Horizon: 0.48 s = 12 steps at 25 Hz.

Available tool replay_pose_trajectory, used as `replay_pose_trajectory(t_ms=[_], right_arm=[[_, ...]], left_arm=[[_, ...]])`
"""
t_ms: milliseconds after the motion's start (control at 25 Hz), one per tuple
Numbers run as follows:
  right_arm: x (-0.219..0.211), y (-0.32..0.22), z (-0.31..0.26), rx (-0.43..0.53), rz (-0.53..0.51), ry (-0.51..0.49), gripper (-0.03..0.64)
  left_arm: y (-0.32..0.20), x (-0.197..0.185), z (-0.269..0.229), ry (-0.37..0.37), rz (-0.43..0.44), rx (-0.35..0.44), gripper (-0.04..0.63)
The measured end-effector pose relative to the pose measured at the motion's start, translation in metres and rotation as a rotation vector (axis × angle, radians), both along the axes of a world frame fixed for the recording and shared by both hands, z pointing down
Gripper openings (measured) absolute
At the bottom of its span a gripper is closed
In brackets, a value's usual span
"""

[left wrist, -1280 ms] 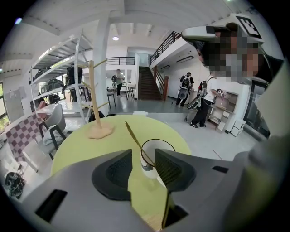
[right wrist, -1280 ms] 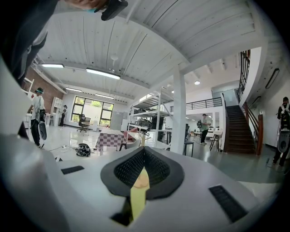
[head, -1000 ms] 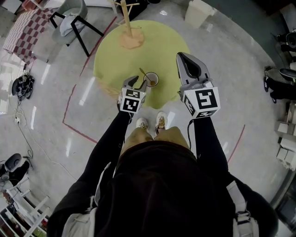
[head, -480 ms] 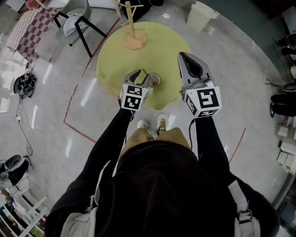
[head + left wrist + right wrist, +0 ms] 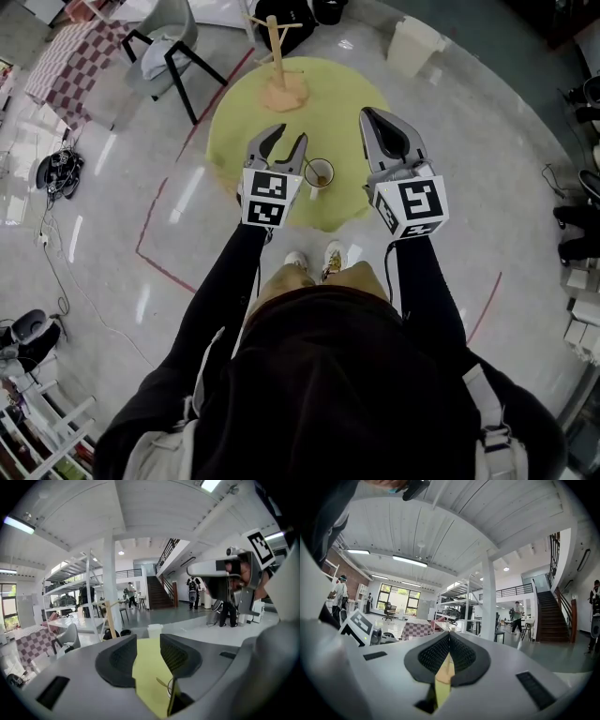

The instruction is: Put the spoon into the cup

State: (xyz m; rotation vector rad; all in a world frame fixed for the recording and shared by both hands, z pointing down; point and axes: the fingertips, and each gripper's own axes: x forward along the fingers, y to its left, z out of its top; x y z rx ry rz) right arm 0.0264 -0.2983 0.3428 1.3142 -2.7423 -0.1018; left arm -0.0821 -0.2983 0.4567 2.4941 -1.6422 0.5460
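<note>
A small clear cup (image 5: 319, 173) stands on the round yellow table (image 5: 328, 98), near its front edge. The thin brown spoon (image 5: 322, 178) sits inside it. My left gripper (image 5: 284, 137) hovers just left of the cup, open, with nothing between its fingers. In the left gripper view the open gripper (image 5: 148, 639) frames the yellow tabletop, and the spoon handle (image 5: 162, 683) and the cup rim (image 5: 169, 689) peek out beside the right jaw. My right gripper (image 5: 368, 114) is held right of the cup, shut and empty. In its own view the right gripper (image 5: 449, 635) has its pads pressed together.
A wooden peg stand (image 5: 279, 66) rises at the table's far side. A grey chair (image 5: 173, 42) and a checkered cloth (image 5: 66, 61) are far left, and a white bin (image 5: 412, 42) stands behind the table. The person's feet (image 5: 314, 258) are at the table's front edge.
The left gripper was at the cup with the spoon handle by its jaws. It now stands open to the cup's left, and the spoon rests in the cup. The right gripper barely moved.
</note>
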Motion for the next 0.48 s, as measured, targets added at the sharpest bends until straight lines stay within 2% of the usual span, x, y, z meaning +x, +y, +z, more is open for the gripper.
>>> replay_pose_trajectory(t_ms=[200,480], right_arm=[[-0.004,-0.005,0.0,0.004,-0.008,0.004,0.026],[-0.008,-0.009,-0.007,0.016,-0.016,0.003,0.026]], left_arm=[[-0.005,-0.006,-0.056,0.025,-0.017,0.13,0.167],[0.0,-0.011,-0.116,0.056,-0.031,0.259,0.167]])
